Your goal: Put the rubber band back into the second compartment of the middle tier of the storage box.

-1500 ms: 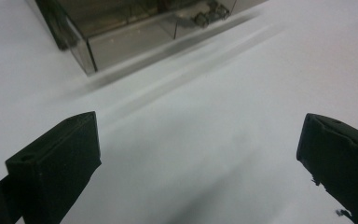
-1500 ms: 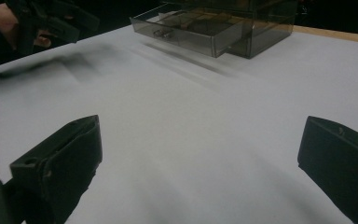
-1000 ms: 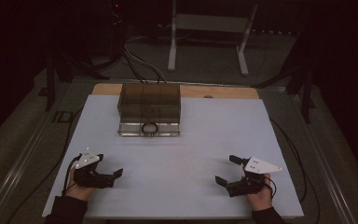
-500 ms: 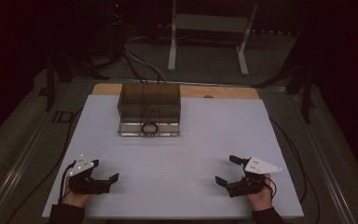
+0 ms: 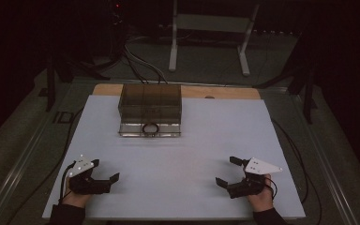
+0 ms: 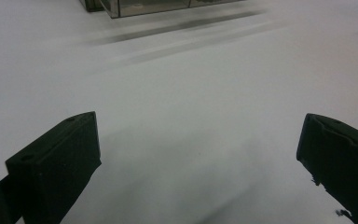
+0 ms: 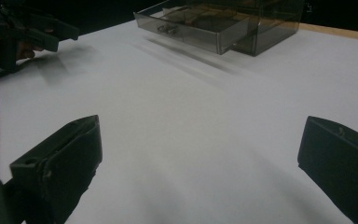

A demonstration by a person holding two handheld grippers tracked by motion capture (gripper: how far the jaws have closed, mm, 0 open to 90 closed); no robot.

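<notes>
Drawn back toward the table's near-left corner over the past second, my left gripper (image 5: 104, 179) hovers with its 2 jaws spread wide and empty. At centre, well beyond both tools, the smoky clear drawer box (image 5: 150, 108) sits on the white table (image 5: 183, 159), its bottom drawer (image 5: 149, 129) pulled partly out. My right gripper (image 5: 228, 171), near-right, gapes wide, holding nothing.

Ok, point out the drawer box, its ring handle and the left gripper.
drawer box (image 5: 150, 101): high view, on its smoky top wall.
ring handle (image 5: 150, 127): high view, on the dark ring at the drawer front.
left gripper (image 5: 107, 182): high view, between its open jaw tips.
</notes>
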